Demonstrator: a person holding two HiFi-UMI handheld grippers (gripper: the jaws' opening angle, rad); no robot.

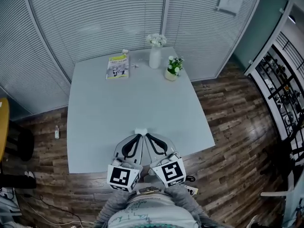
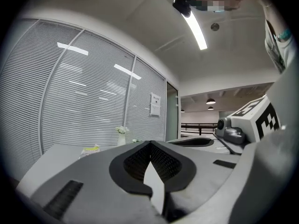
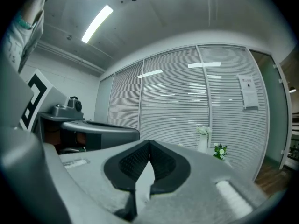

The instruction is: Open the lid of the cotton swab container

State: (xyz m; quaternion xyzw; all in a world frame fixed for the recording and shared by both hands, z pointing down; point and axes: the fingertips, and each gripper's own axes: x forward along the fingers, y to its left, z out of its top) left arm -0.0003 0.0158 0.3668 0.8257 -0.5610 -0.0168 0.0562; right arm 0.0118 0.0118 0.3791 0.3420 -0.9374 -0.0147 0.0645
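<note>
Looking at this from the person's end, they're holding the left gripper (image 2: 149,142) and the right gripper (image 3: 149,141) side by side, pointing out over the near edge of the pale table (image 1: 95,127). Both are clenched tight with the jaws meeting at the tips, and nothing is sitting between them in either gripper view. There's a little white blob (image 1: 141,130) just past the tips in the head view, but I honestly can't tell if it's a thing on the table or just the jaw ends. The middle of the table is bare. At the far side a booklet (image 1: 118,66) is lying flat, with a white vase of flowers (image 1: 155,58) and a small potted plant (image 1: 173,70) to its right. My best guess is that the cotton swab container (image 1: 125,52) is the small pale thing sitting just by the booklet's far corner, well apart from both grippers, though it's too tiny to be sure. So I'm reading this as the approach step, with the lid untouched. The next move is probably calling for reaching across, opening both sets of jaws, steadying the body with one gripper and working the lid with the other.
</note>
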